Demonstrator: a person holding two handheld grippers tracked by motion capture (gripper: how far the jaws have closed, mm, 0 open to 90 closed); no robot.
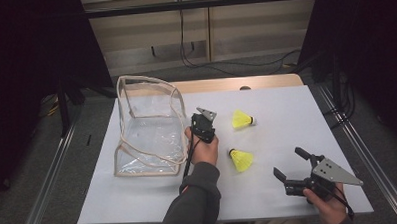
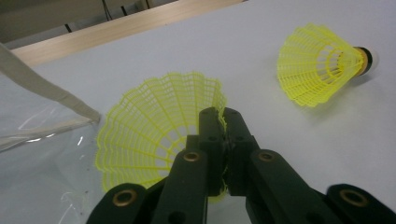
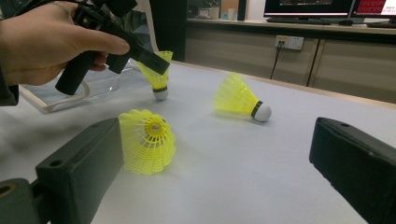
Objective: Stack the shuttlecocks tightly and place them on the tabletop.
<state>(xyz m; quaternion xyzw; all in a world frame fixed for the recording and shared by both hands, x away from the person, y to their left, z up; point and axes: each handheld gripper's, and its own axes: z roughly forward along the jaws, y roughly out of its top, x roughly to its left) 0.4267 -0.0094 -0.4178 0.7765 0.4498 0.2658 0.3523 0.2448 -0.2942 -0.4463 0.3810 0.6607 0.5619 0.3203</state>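
Observation:
My left gripper (image 2: pixel 223 116) is shut on the rim of a yellow mesh shuttlecock (image 2: pixel 154 126). In the right gripper view this shuttlecock (image 3: pixel 156 74) hangs cork down from the left gripper (image 3: pixel 159 63), at or just above the table beside the bag. In the high view the left gripper (image 1: pixel 203 123) sits right of the clear bag (image 1: pixel 135 79). A second shuttlecock (image 1: pixel 243 119) (image 2: pixel 322 63) (image 3: pixel 240 98) lies on its side farther right. A third (image 1: pixel 241 159) (image 3: pixel 147 140) lies nearer the front. My right gripper (image 1: pixel 289 161) (image 3: pixel 217 135) stands open at the front right, nothing between its fingers.
The clear plastic bag with cream trim (image 2: pixel 42 93) (image 3: pixel 70 100) stands open at the table's left. The white table top (image 1: pixel 286 104) ends in a wooden strip at the back. Cables and metal rails run along the floor around the table.

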